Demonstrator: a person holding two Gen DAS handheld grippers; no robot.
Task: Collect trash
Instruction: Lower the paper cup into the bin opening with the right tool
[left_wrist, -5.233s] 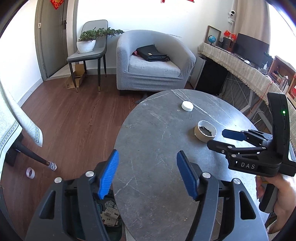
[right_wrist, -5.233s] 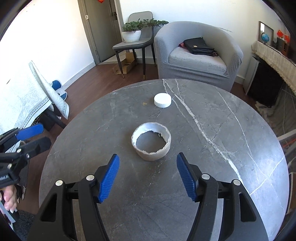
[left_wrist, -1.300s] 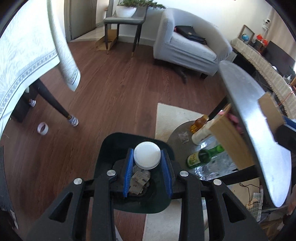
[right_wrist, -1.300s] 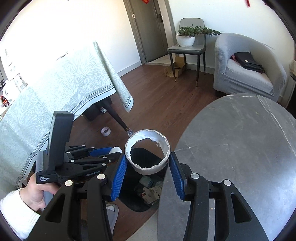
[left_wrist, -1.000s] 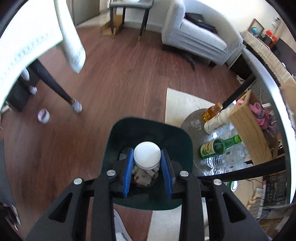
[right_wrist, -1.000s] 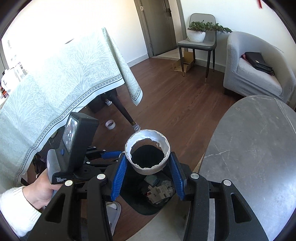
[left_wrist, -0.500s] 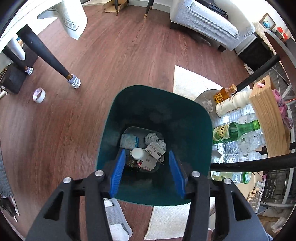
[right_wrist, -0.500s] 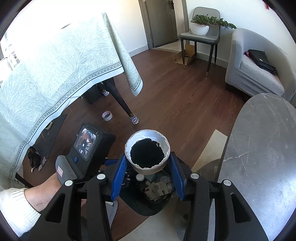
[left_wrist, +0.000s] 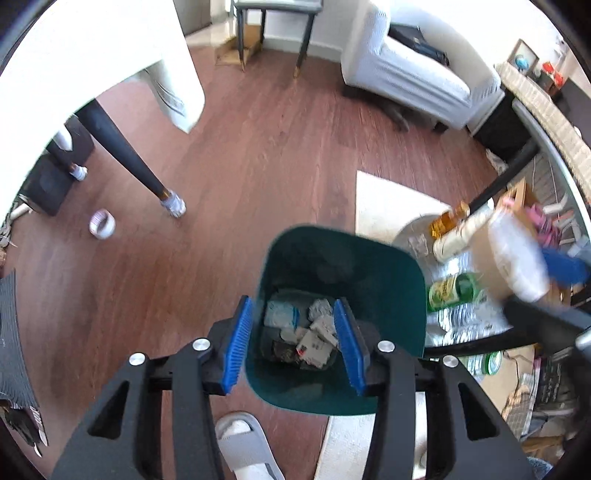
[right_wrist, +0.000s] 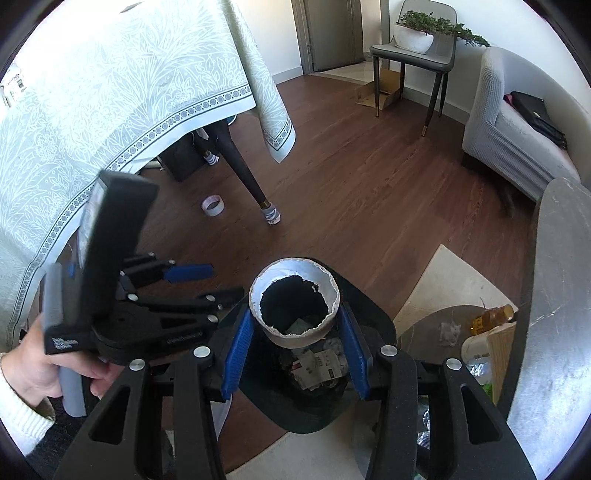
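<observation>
Trash is seen piled at the bottom of a dark green bin, directly below and between the parted, empty blue fingers of the left gripper. A torn white paper cup is gripped on both sides by the right gripper, held just above the bin and its crumpled packets. The left gripper is visible to the left of the cup, fingers spread, with a roll of tape lying on the wooden floor beyond.
</observation>
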